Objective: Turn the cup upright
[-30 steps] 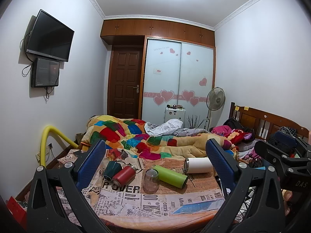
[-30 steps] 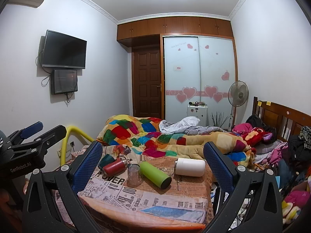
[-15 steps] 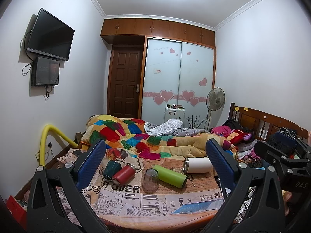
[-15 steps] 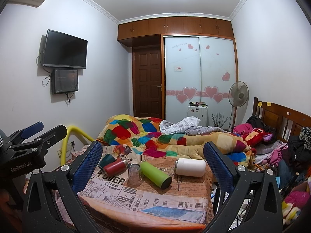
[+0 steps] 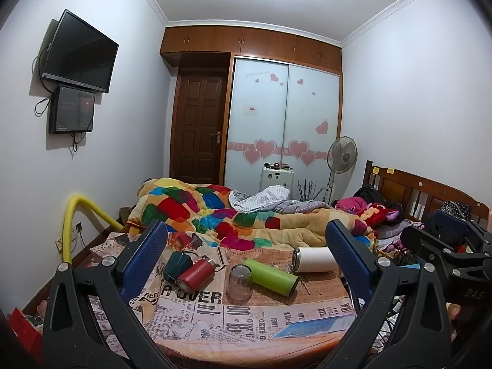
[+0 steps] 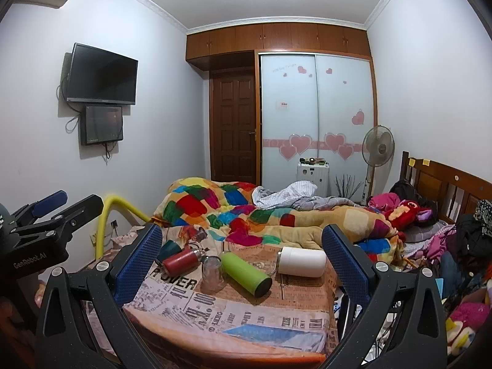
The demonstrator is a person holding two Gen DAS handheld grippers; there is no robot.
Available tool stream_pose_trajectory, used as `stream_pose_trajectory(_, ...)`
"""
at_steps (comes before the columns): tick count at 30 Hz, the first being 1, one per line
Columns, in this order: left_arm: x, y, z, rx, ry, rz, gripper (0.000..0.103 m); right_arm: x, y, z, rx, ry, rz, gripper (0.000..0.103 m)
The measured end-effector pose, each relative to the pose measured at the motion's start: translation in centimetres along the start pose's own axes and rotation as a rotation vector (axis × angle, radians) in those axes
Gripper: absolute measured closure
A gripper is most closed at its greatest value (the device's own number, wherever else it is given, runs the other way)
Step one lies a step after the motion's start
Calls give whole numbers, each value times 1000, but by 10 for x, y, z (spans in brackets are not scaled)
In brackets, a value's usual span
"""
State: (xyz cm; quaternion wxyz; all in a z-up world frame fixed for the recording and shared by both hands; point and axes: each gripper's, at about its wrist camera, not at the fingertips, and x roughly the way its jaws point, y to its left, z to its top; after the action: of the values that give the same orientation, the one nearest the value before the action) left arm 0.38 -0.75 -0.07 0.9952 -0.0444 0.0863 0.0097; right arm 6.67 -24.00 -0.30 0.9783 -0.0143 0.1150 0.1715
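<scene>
Several cups lie on a newspaper-print cloth (image 5: 190,310) on the bed: a dark green mug (image 5: 176,263), a red flask (image 5: 195,274), a lime green bottle (image 5: 272,276) and a white tumbler (image 5: 315,259), all on their sides. A clear glass (image 5: 239,283) stands mouth-down. The same cups show in the right wrist view: mug (image 6: 168,249), red flask (image 6: 181,261), glass (image 6: 211,273), green bottle (image 6: 246,273), white tumbler (image 6: 303,261). My left gripper (image 5: 246,255) and right gripper (image 6: 241,253) are both open and empty, held short of the cups.
A colourful quilt (image 5: 215,212) is bunched behind the cups. A yellow padded rail (image 5: 73,218) stands at the left. Clothes and toys (image 6: 409,212) pile up by the wooden headboard (image 6: 446,181) at the right. A second small glass (image 6: 264,266) lies between bottle and tumbler.
Both views have shifted only slightly. The cups have not moved and both grippers stay open.
</scene>
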Motion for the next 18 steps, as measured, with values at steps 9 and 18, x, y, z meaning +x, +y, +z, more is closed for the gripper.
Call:
stream_pose_trajectory(9, 41, 11, -15, -12, 83, 30, 0, 43, -12, -13, -19, 94, -14, 0)
stream_pose_trajectory(18, 119, 45, -66, -45, 277, 80, 0, 141, -22, -37, -135, 332, 56, 0)
